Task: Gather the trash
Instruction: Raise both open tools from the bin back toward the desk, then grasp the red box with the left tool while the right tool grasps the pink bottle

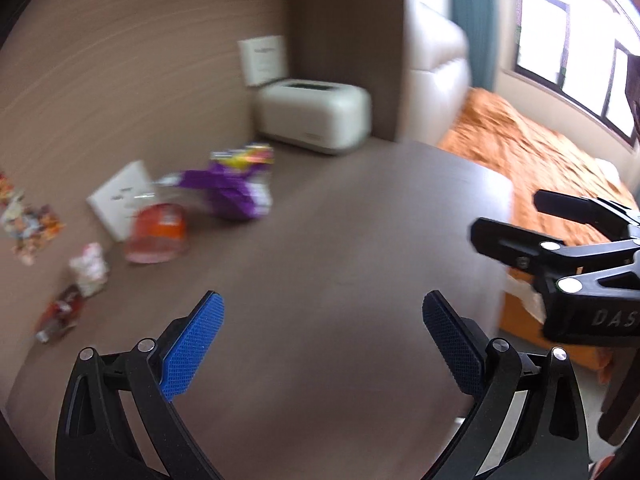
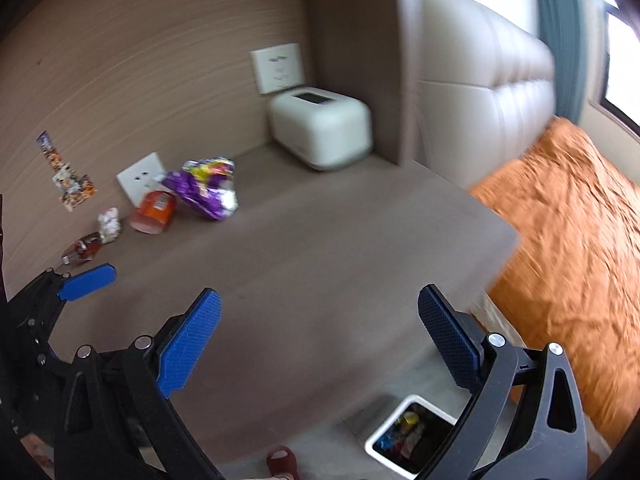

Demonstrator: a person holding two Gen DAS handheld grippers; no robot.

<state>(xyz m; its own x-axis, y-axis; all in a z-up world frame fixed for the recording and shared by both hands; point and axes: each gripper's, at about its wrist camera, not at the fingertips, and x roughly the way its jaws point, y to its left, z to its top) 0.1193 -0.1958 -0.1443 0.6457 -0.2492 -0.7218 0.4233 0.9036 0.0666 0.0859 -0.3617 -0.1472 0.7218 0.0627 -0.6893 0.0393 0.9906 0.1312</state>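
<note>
Trash lies along the back left of the brown tabletop point(image 2: 320, 264): a crumpled purple snack bag point(image 2: 206, 190) point(image 1: 234, 186), an orange-labelled plastic cup on its side point(image 2: 154, 210) point(image 1: 158, 232), a small white crumpled wrapper point(image 2: 109, 224) point(image 1: 89, 268), and a small brown bottle on its side point(image 2: 82, 254) point(image 1: 60, 314). My left gripper point(image 1: 322, 336) is open and empty above the table's middle. My right gripper point(image 2: 318, 334) is open and empty near the table's right front edge. A white bin point(image 2: 412, 436) with trash in it stands on the floor below.
A white box-shaped appliance point(image 2: 320, 132) sits in the table's back corner by wall sockets point(image 2: 278, 68). A bed with an orange cover point(image 2: 560, 232) and padded headboard lies right of the table. Stickers point(image 2: 66, 178) are on the wall. A red slipper point(image 2: 282, 462) is on the floor.
</note>
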